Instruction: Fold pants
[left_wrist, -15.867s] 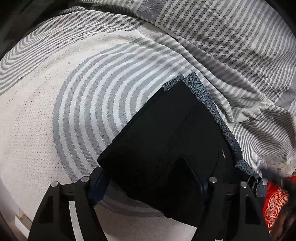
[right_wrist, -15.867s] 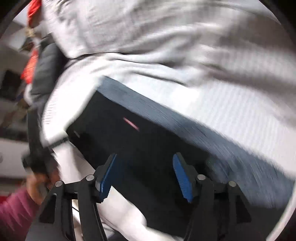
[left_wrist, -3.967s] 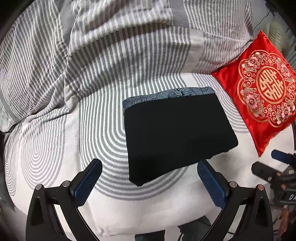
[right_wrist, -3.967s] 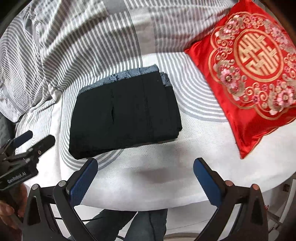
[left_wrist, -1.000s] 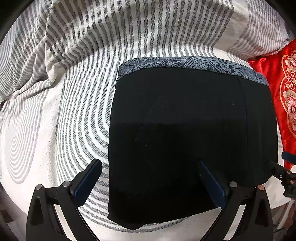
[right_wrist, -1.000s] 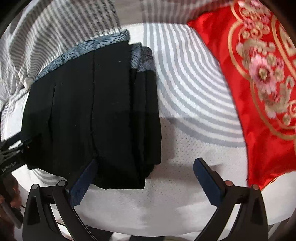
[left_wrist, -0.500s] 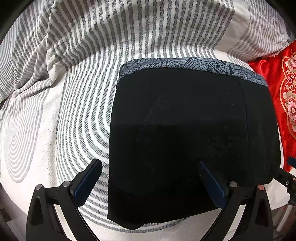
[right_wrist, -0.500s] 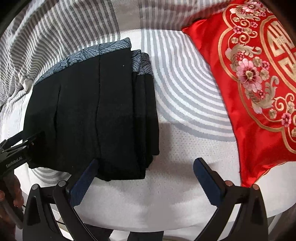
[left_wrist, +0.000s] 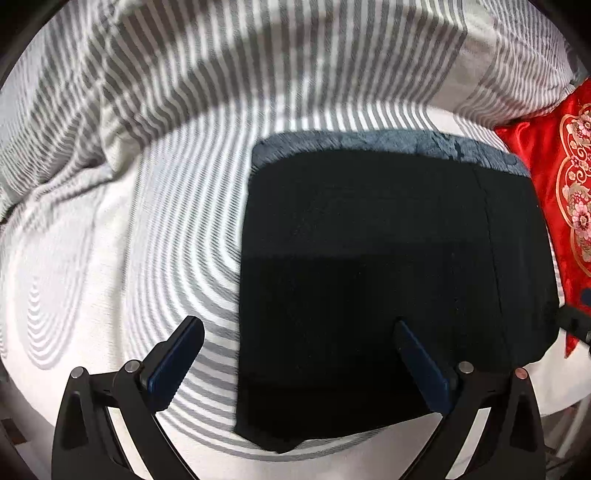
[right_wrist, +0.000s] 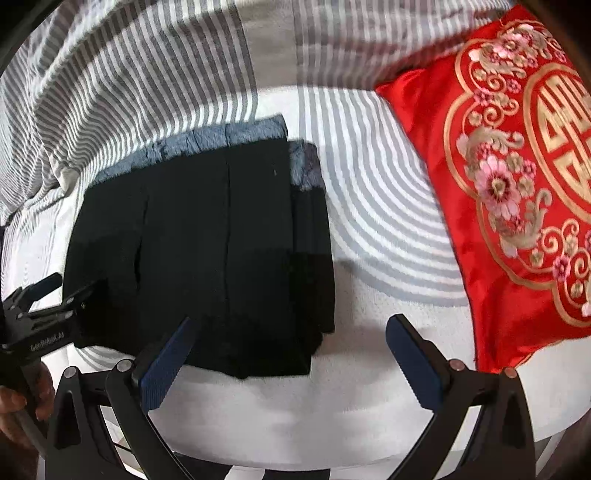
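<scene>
The black pants lie folded into a compact rectangle on the striped bed, with a blue-grey patterned band along the far edge. They also show in the right wrist view. My left gripper is open and empty, above the near left part of the pants. My right gripper is open and empty, above the near right corner of the pants. The left gripper also shows at the left edge of the right wrist view.
A red embroidered cushion lies right of the pants; it also shows in the left wrist view. A grey-and-white striped sheet covers the bed, with a rumpled striped duvet behind. The bed's near edge runs below the grippers.
Both grippers have drawn back a little from the pants in the last second, so the pants look smaller. Both stay open. The pants have not moved.
</scene>
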